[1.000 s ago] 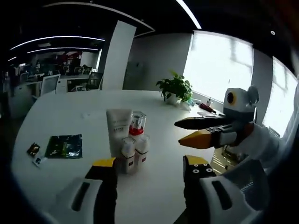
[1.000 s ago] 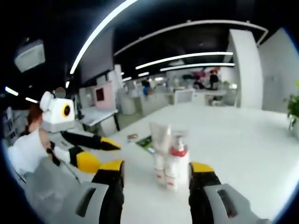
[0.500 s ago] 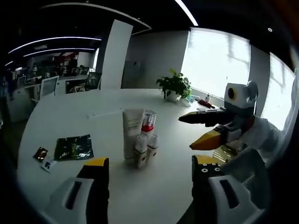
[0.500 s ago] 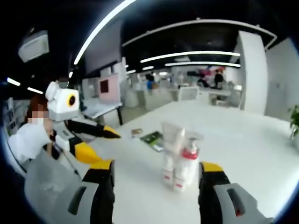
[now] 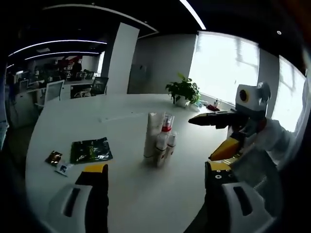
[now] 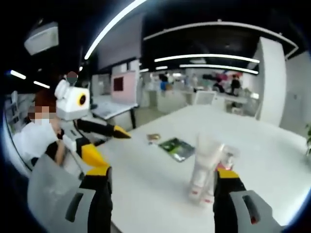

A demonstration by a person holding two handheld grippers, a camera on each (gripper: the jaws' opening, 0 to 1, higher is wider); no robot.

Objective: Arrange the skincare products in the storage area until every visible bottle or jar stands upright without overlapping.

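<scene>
Left tongs [image 5: 153, 177] gaping, empty; right tongs [image 6: 163, 179] likewise.

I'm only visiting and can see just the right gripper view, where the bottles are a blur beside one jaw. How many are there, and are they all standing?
Observer: The left gripper view shows four, all upright in a close cluster: a white tube, a red-collared pump bottle and two small white bottles.
Operator: What's past them from that side?
Observer: A potted plant, farther along the table, in front of a bright window.
</scene>
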